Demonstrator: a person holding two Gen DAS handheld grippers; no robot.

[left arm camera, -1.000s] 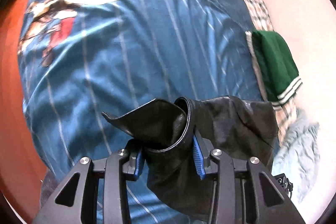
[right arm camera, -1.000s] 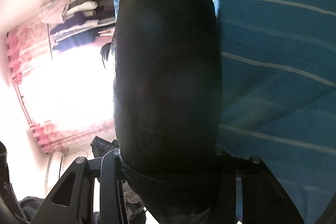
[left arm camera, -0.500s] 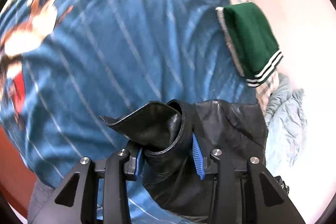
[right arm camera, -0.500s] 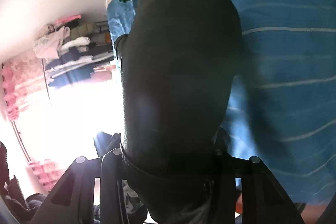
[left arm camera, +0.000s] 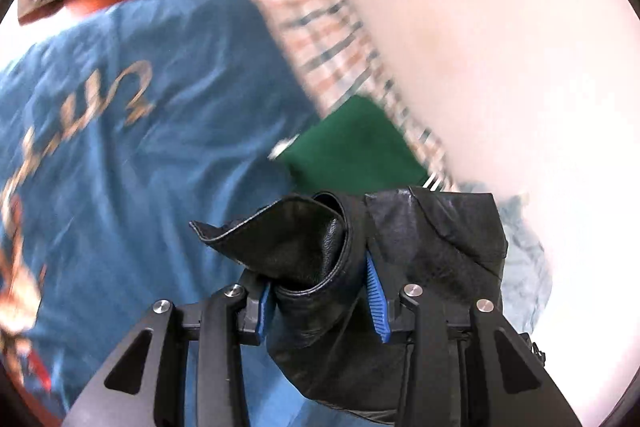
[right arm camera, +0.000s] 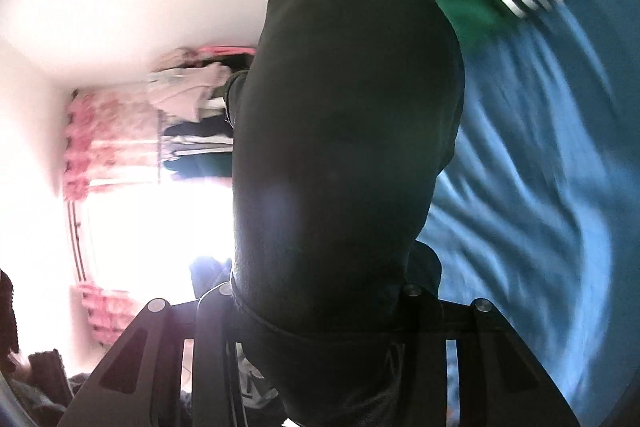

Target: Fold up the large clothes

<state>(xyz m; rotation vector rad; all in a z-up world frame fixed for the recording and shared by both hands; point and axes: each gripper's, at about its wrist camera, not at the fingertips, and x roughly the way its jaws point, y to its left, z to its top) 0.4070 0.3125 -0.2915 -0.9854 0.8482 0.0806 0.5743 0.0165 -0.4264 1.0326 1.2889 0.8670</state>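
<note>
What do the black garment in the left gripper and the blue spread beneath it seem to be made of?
Black garment: likely leather or faux leather, with a pebbled grain, dull sheen and stitched edges. Blue spread: looks like thin woven cloth, softly wrinkled and matte; motion blur hides its weave.

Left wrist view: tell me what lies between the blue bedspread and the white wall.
In the left wrist view, a plaid cloth runs between the blue bedspread and the white wall, with a green garment lying against it.

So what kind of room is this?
Most likely a bedroom: a blue bedspread covers a bed, clothes hang on a rack, and pink curtains frame a bright window. Both grippers hold a black leather garment.
</note>
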